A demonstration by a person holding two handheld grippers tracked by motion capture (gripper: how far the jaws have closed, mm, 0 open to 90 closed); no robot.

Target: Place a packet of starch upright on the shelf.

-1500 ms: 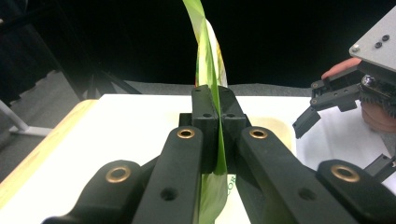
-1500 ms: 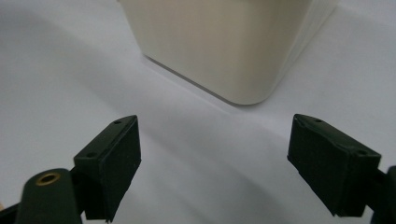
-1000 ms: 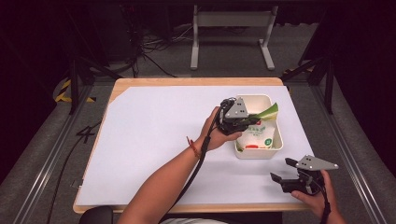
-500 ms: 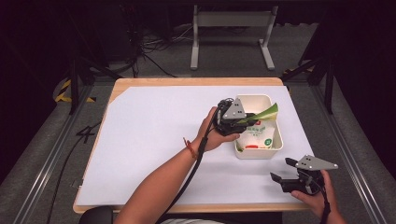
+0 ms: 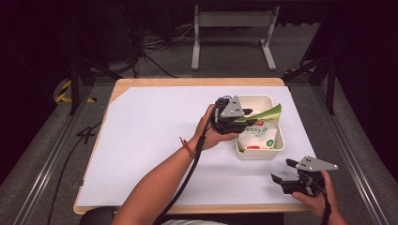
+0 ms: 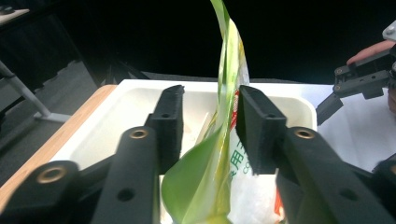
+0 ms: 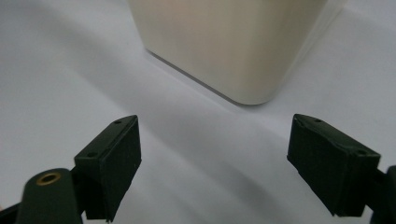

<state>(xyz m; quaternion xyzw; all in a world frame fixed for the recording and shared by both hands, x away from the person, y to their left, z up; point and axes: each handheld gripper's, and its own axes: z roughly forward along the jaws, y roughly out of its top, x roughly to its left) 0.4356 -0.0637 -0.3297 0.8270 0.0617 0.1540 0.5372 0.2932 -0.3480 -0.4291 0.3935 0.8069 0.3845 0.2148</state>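
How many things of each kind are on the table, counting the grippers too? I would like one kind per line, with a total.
Grippers: 2, the left gripper and the right gripper
Tub: 1
Green packet: 1
White bag: 1
White sheet: 1
Total: 6

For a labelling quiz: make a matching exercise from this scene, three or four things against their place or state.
Things:
1. green packet
2. white tub
3. right gripper
4. left gripper

States:
A. open, low over the white sheet near the table's front edge
B. standing on edge between two black fingers
C. sitting on the sheet with packets inside
D. reaching over the tub

Pairs: 1-B, 2-C, 3-A, 4-D
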